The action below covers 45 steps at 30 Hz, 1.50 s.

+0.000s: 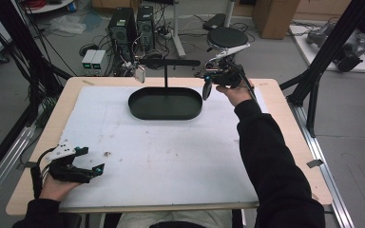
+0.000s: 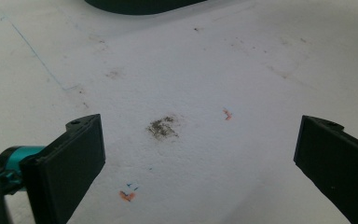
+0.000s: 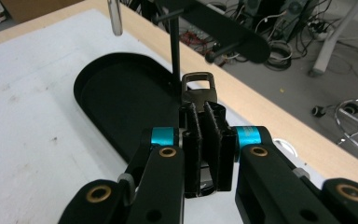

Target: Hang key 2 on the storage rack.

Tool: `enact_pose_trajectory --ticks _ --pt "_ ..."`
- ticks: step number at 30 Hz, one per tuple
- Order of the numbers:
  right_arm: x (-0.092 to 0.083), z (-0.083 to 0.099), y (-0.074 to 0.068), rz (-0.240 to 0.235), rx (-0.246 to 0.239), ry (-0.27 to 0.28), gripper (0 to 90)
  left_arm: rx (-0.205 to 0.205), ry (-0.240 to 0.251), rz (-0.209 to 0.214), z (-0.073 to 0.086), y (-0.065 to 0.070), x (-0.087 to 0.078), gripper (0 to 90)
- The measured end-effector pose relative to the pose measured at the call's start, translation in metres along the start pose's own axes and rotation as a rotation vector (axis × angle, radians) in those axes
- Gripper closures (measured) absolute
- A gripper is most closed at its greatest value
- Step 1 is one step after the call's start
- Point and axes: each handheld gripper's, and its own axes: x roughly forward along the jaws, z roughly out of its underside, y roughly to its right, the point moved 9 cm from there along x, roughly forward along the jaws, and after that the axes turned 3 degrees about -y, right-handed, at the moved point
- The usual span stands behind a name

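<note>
Nearest the camera, the left gripper (image 1: pixel 89 160) rests on the white mat (image 1: pixel 171 156) at the table's near left corner, its jaws spread wide with nothing between them. Farther off, the right gripper (image 1: pixel 207 89) hangs just beside the right end of the black oval tray (image 1: pixel 165 113). Its jaws are clamped on a small metal padlock (image 3: pixel 198 88), whose shackle pokes out above the pads near the stand's upright rod (image 3: pixel 175 46).

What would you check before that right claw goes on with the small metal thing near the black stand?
1. Right gripper shut on the metal tag: ok.
2. Tag's loop free above the pads: ok.
3. Stand's crossbar bare near the right end: ok.
4. Item already hanging at the bar's left end, apart: ok.
5. Left gripper open, resting away from the tray: ok.
6. Grip firmness: cannot tell.
</note>
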Motion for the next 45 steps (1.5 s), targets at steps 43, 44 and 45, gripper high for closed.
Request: enact_pose_trajectory --ticks 43,44,45 --pt "0.043 -0.010 0.009 0.162 -0.018 -0.068 85.4 -0.004 0.003 0.003 0.001 0.000 -0.001 2.4" --pt "0.044 -0.010 0.009 0.166 -0.018 -0.067 85.4 -0.002 0.001 0.002 0.001 0.000 -0.001 2.4" --pt "0.045 -0.010 0.010 0.171 -0.019 -0.066 85.4 -0.002 0.002 0.002 0.001 0.000 -0.001 2.4"
